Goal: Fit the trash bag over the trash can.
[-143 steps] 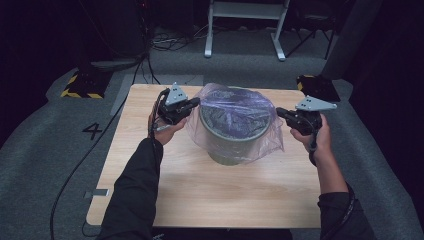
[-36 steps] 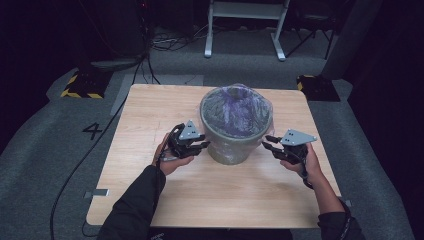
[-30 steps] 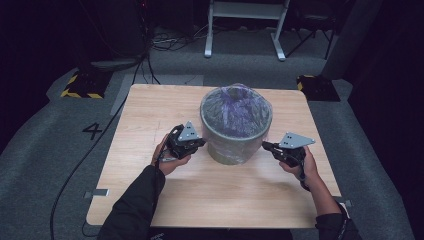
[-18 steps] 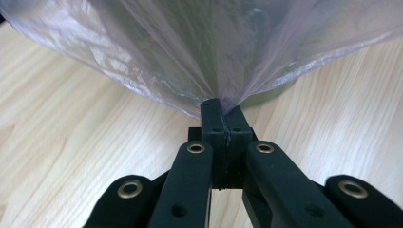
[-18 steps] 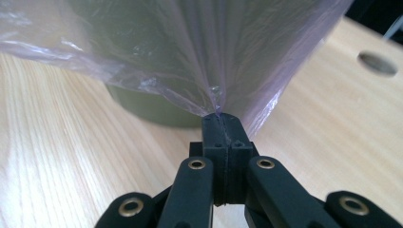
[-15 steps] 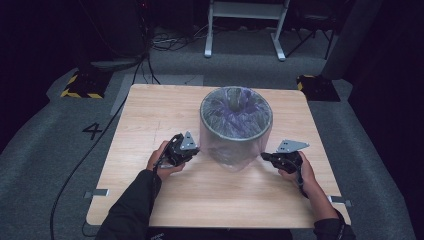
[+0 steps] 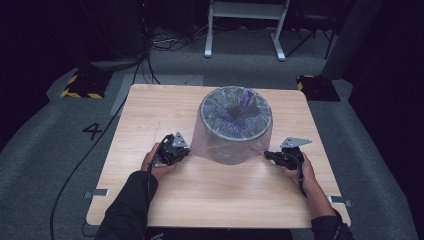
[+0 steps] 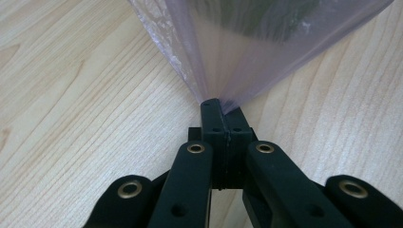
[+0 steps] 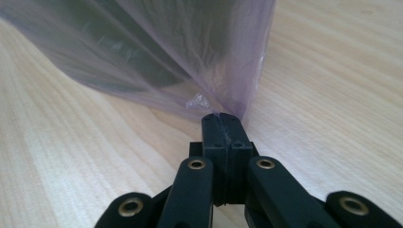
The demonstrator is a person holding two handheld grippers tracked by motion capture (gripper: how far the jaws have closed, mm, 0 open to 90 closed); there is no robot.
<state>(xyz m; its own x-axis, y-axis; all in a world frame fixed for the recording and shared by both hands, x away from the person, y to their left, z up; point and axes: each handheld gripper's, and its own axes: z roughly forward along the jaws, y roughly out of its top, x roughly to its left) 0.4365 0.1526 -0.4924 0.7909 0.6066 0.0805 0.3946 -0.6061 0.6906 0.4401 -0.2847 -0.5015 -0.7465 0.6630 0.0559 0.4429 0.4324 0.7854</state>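
While pinched, bag [image 7: 235, 150] (taut) between grippers [image 8: 219, 105] [image 9: 220, 118]

One readable mark — a black "4" [image 7: 93, 131] — on the grey floor [image 7: 45, 150].

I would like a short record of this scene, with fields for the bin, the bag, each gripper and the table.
bin: grey round bin, upright near the table's middle
bag: thin purple plastic bag lining the bin, its edge pulled down over the outside
left gripper: shut on the bag's edge, low beside the bin
right gripper: shut on the bag's edge, on the opposite side
table: light wood table
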